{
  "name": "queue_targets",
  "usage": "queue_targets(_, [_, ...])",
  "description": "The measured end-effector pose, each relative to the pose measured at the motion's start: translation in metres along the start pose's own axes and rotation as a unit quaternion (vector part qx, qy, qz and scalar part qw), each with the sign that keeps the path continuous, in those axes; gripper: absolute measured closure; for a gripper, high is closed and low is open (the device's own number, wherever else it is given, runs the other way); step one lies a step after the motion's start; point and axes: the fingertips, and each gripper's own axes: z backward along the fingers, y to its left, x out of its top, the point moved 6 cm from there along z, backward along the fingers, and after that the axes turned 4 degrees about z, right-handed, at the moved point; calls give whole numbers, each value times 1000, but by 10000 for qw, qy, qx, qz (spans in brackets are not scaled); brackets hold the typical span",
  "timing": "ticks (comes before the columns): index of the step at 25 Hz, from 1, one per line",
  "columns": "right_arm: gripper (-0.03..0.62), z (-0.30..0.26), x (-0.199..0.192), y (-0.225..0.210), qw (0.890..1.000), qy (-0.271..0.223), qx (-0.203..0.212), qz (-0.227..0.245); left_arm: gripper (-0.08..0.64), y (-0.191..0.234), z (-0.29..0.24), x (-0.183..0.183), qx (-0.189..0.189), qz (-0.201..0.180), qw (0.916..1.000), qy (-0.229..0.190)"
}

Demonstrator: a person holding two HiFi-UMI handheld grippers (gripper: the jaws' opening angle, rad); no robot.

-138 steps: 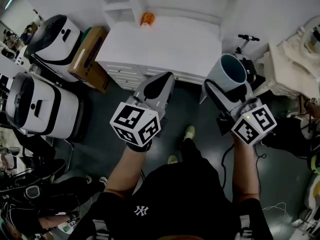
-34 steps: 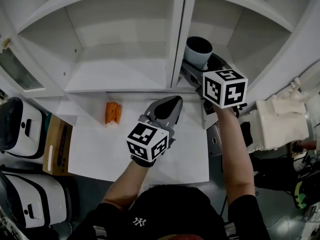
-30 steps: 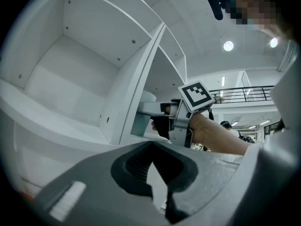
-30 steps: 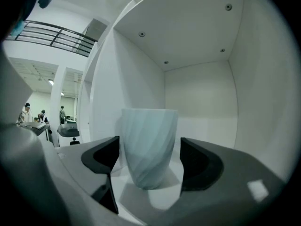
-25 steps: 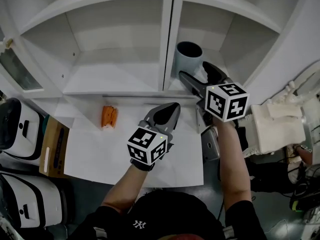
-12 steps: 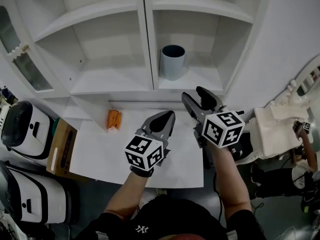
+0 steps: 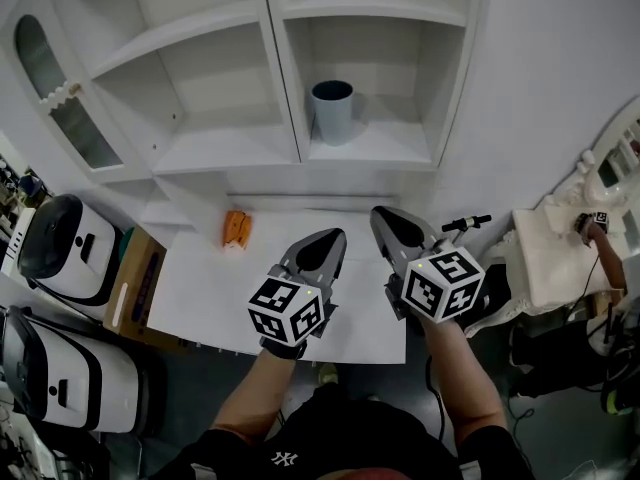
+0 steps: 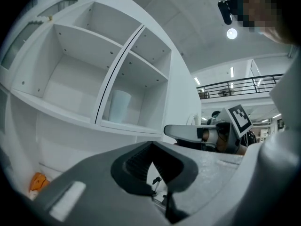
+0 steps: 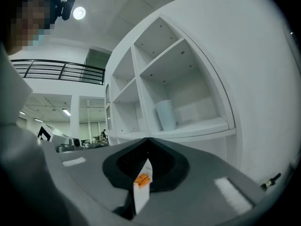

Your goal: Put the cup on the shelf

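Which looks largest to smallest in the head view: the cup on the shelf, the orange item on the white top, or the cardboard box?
1. cardboard box
2. cup
3. orange item
This is apparent size only. The three sit at different distances from the camera, so their true sizes stay unsure.

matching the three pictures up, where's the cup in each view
Head view: the cup stands upright in the right shelf compartment, upper middle of the picture.
Left gripper view: the cup is left of centre, above the jaws.
Right gripper view: the cup is just right of centre, above the jaws.
Shared landmark: the upright divider, just left of the cup in all three.
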Motion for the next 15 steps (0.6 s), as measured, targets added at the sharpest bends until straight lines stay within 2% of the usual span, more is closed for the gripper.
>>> queue_targets(7, [571, 35, -8, 26, 9996, -1, 261, 69, 560, -32, 23, -5, 113, -64, 9999, -53])
queue_targets(15, [572, 64, -22, 51, 9991, 69, 315, 268, 558, -54, 49, -13, 247, -64, 9996, -114])
